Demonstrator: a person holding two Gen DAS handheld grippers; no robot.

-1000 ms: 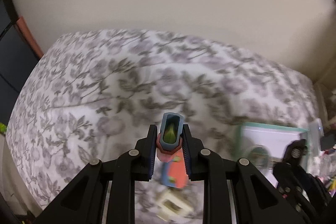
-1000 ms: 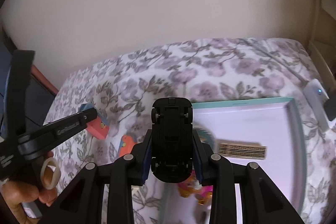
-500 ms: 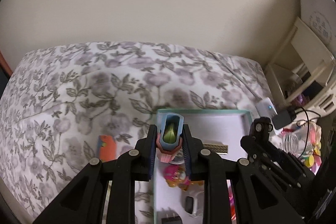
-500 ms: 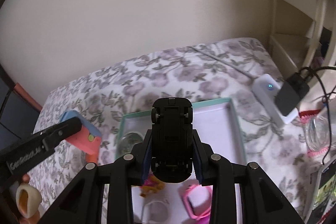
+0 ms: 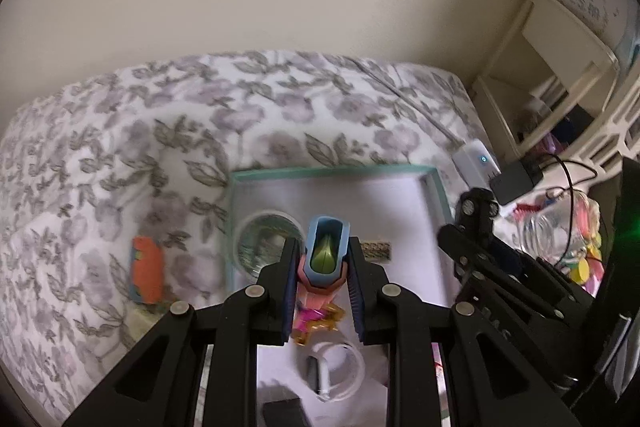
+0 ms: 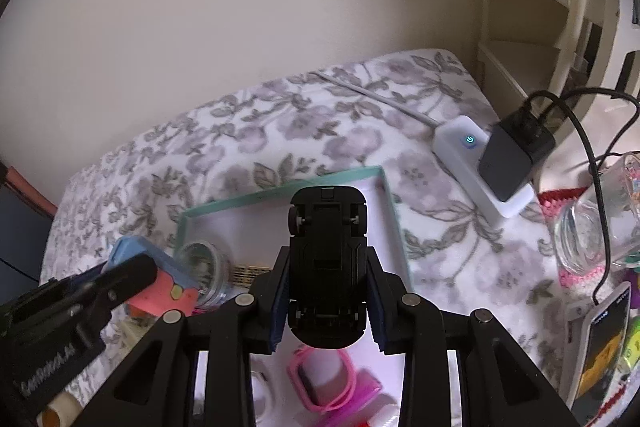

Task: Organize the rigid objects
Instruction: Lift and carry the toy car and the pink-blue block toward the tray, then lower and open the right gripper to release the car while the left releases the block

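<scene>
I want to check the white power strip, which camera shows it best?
The right wrist view: the power strip sits large and sharp, its blue light lit and a black adapter plugged in. The left wrist view shows it small at the tray's far right corner.

A blue and pink toy (image 5: pixel 325 259) is clamped between the pads of the left gripper (image 5: pixel 322 277), above a teal-rimmed tray (image 5: pixel 332 171) laid on a floral cloth (image 5: pixel 160 131). In the tray a round tin (image 5: pixel 262 239), a pink and gold figure (image 5: pixel 316 321) and a white ring (image 5: pixel 340 367) are seen. An orange toy (image 5: pixel 147 275) is seen on the cloth left of the tray, and the right gripper (image 5: pixel 476 211) is seen at the tray's right edge.
</scene>
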